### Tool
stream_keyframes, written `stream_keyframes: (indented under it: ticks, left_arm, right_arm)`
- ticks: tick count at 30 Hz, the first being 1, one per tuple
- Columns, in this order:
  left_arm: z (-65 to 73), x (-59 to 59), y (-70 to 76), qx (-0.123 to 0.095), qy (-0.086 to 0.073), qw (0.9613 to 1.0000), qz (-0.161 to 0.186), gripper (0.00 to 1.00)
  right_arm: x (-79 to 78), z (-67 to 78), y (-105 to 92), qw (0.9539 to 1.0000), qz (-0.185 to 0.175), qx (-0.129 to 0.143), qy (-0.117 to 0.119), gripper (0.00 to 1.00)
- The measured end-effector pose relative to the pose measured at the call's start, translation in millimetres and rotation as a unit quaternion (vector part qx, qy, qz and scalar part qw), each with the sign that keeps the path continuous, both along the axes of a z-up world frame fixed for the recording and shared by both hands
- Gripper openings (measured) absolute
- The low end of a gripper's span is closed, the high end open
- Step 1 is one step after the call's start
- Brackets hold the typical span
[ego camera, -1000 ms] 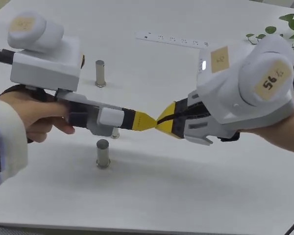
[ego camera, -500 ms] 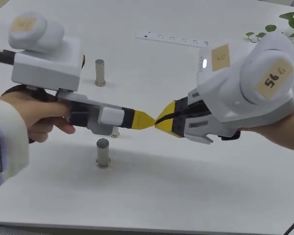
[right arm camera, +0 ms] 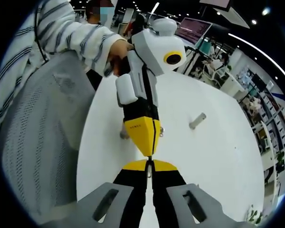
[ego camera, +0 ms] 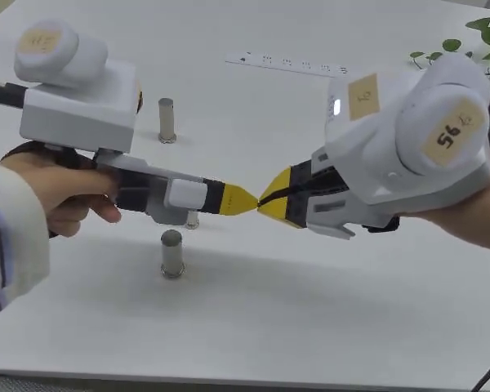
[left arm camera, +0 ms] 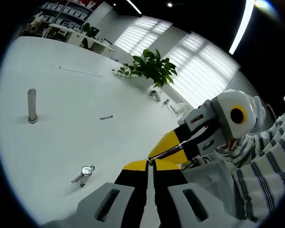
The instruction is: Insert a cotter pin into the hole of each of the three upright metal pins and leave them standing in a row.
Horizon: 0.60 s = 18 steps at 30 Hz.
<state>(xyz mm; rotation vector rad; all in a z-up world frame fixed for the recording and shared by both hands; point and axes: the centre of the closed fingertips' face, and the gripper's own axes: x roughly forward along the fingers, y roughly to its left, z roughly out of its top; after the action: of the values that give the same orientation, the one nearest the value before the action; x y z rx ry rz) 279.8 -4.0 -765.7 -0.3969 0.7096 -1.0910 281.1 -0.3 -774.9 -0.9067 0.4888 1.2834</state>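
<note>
My left gripper [ego camera: 247,200] and right gripper [ego camera: 267,201] meet tip to tip above the white table [ego camera: 310,310], both yellow-tipped and shut. A thin cotter pin [right arm camera: 150,167] shows as a dark sliver where the tips touch, pinched from both sides. One upright metal pin [ego camera: 167,121] stands at the back and another [ego camera: 172,254] at the front. A third [ego camera: 193,220] stands half hidden behind the left gripper. In the left gripper view the back pin [left arm camera: 32,105] stands bare. A nearer pin [left arm camera: 85,174] has a cotter pin through its top.
A loose cotter pin [left arm camera: 106,117] lies on the table beyond the pins. A white power strip [ego camera: 290,65] lies along the far side, and a potted plant [ego camera: 478,41] stands at the far right corner. A hand [ego camera: 61,196] holds the left gripper.
</note>
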Motion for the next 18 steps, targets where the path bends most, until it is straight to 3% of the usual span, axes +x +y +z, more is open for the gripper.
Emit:
stream_keyframes:
  ticks: [4, 7, 18]
  left_arm:
    - [0.8, -0.6, 0.2, 0.003, -0.002, 1.0000, -0.001, 0.01]
    - [-0.2, -1.3, 0.1, 0.013, -0.017, 0.9997, -0.008, 0.01]
    - [-0.1, -2.6, 0.0, 0.013, -0.016, 0.9997, -0.014, 0.01]
  right_arm:
    - [0.8, 1.1, -0.4, 1.0000, -0.001, 0.002, 0.000, 0.03]
    - [0.6, 0.2, -0.3, 1.0000, 0.002, 0.004, 0.001, 0.03]
    - [-1.6, 1.3, -1.2, 0.9998, 0.020, -0.002, -0.009, 0.04]
